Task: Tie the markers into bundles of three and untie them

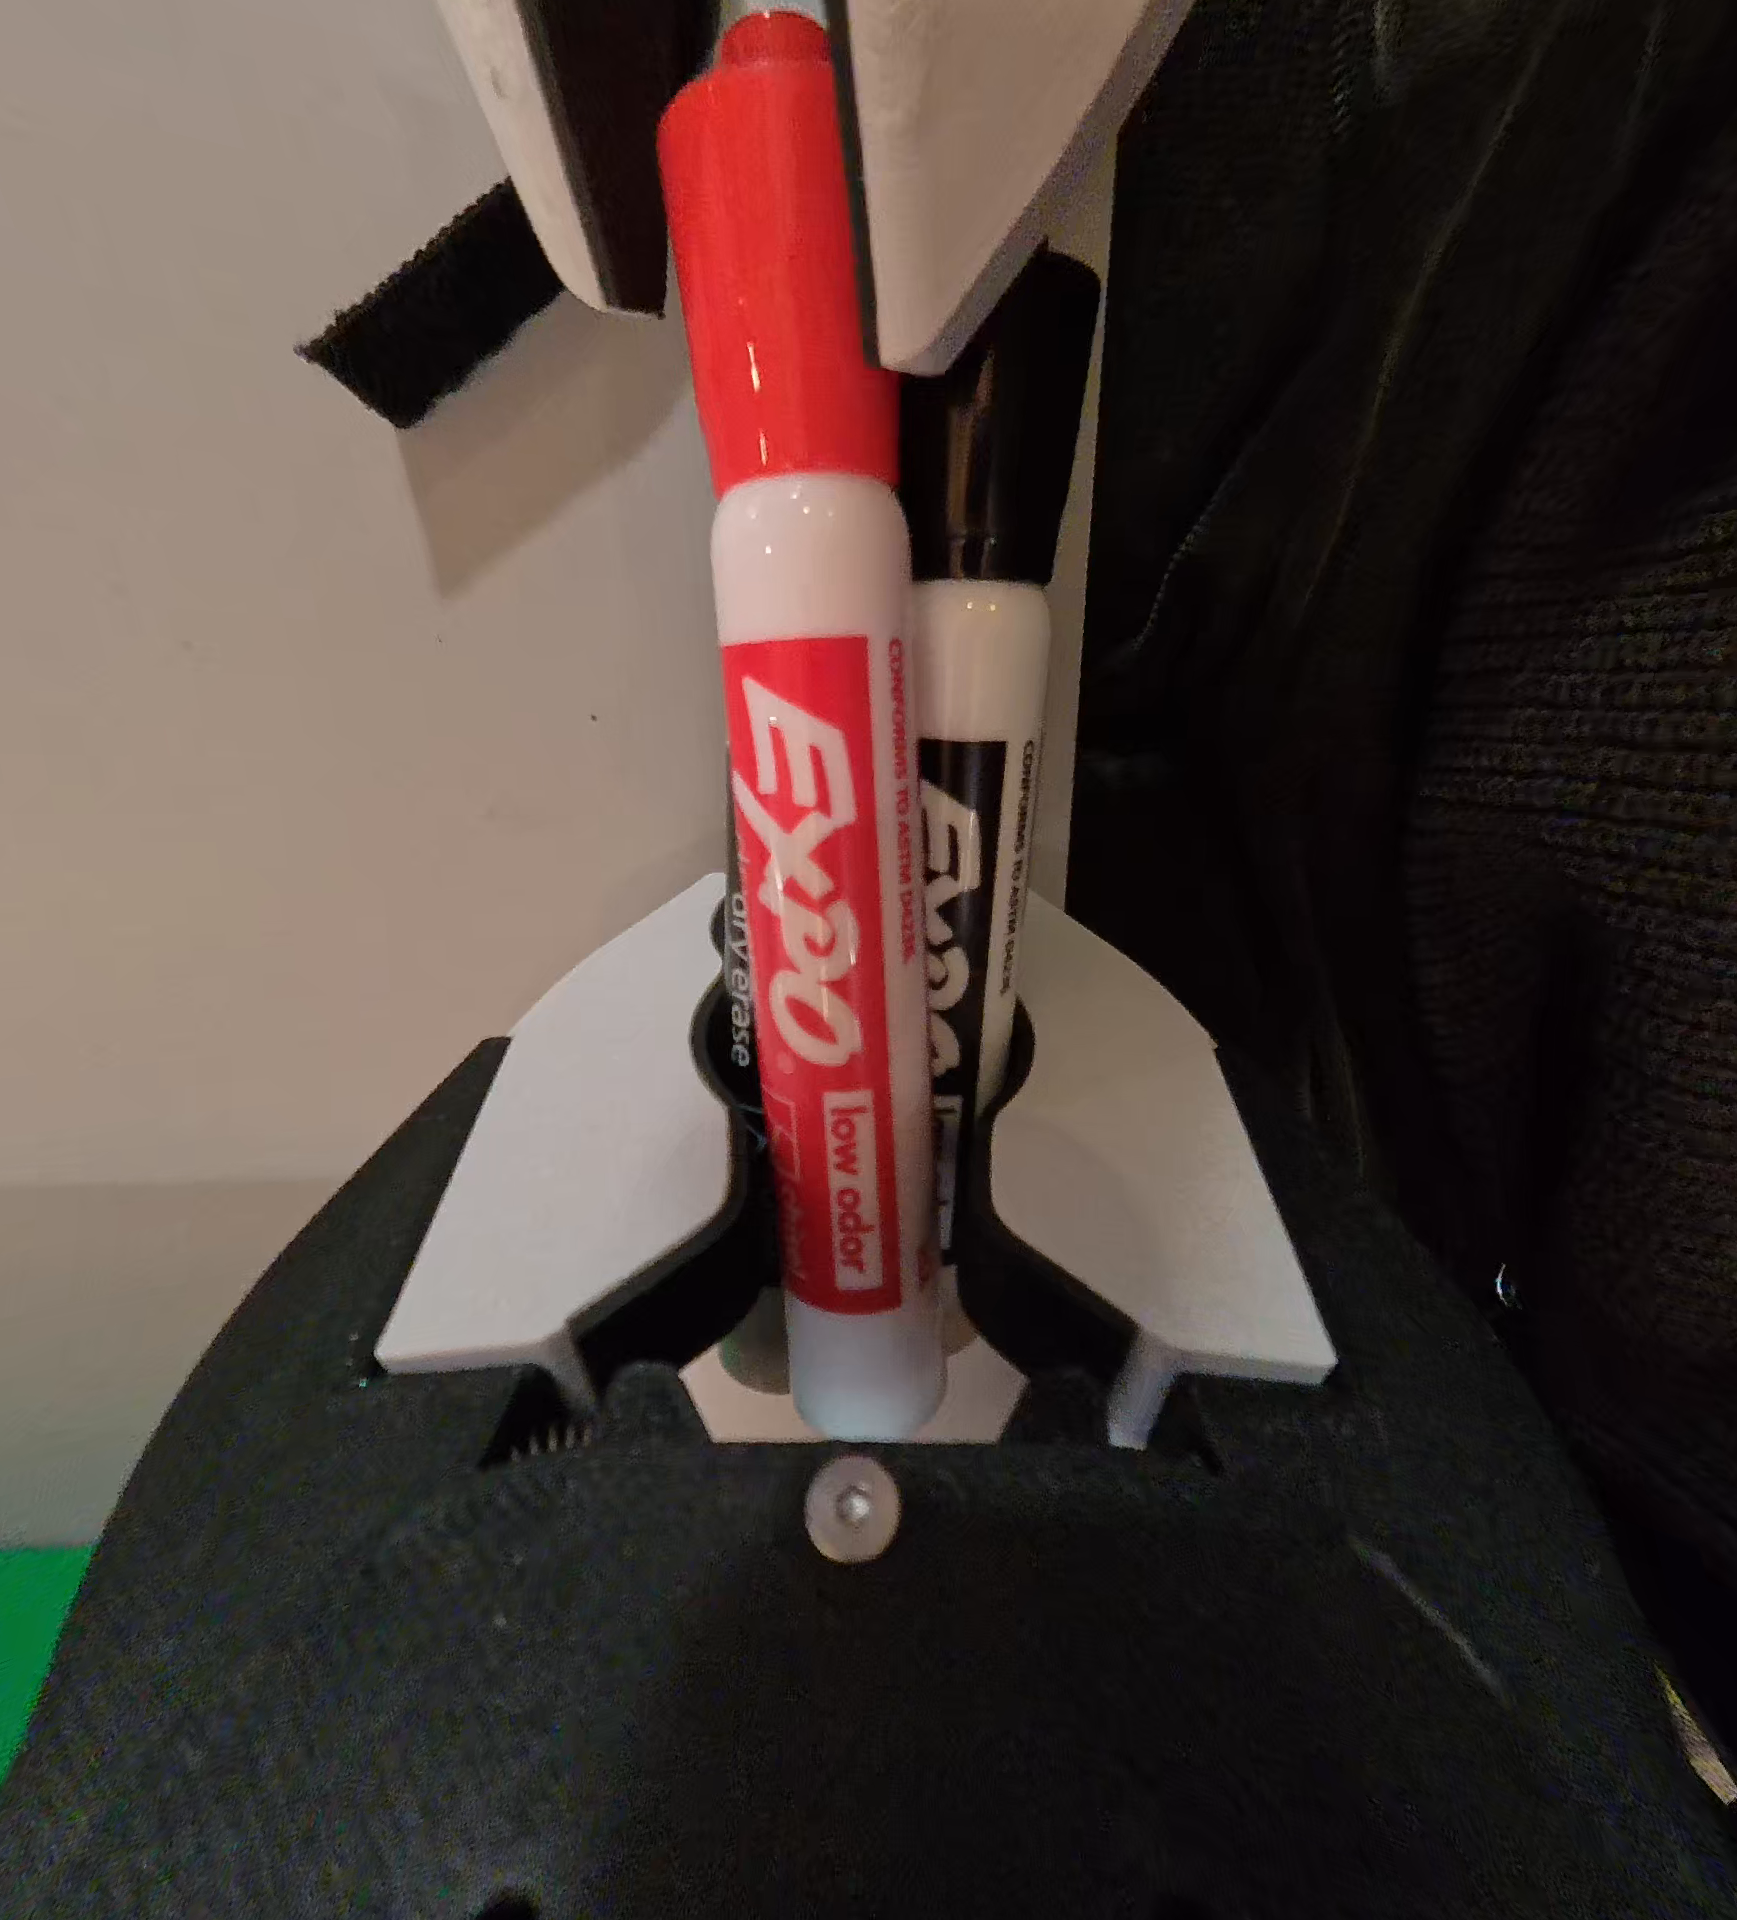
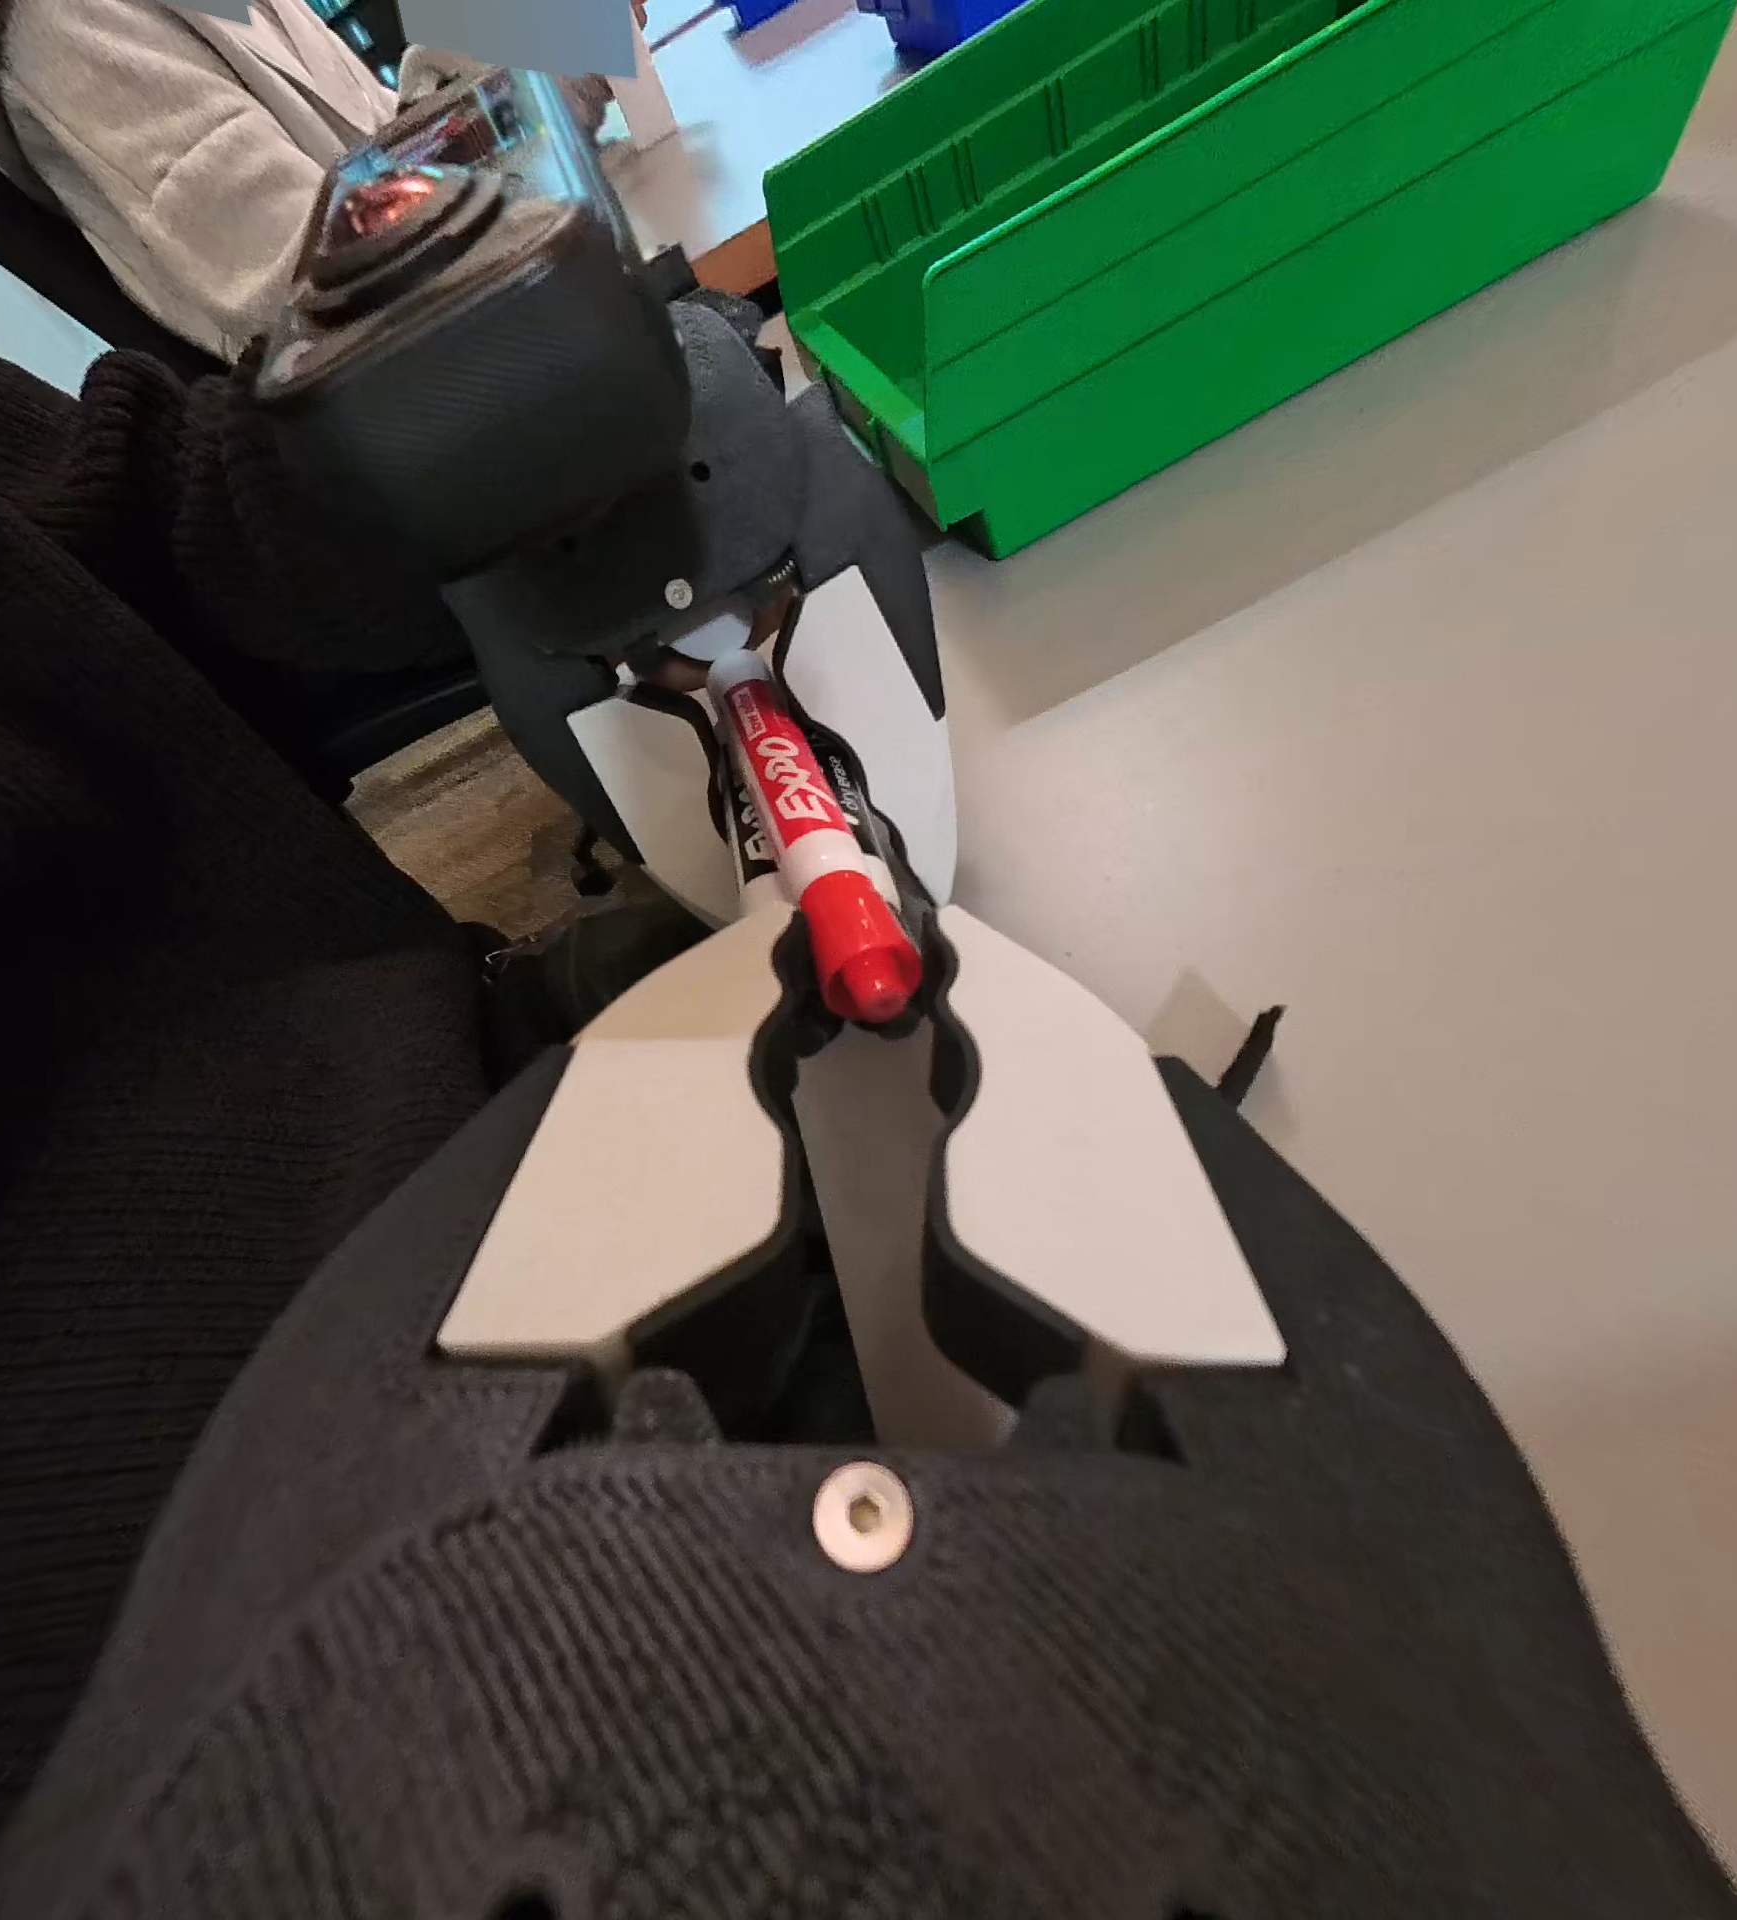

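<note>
Clamping opposite ends of red marker: left gripper on barrel, right gripper on cap.

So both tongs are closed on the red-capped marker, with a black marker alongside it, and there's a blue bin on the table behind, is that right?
Not quite: the bin is green, not blue, as the right wrist view shows. The rest holds: the left tongs and right tongs are both closed on the red-capped marker, with a black marker alongside it.
</note>
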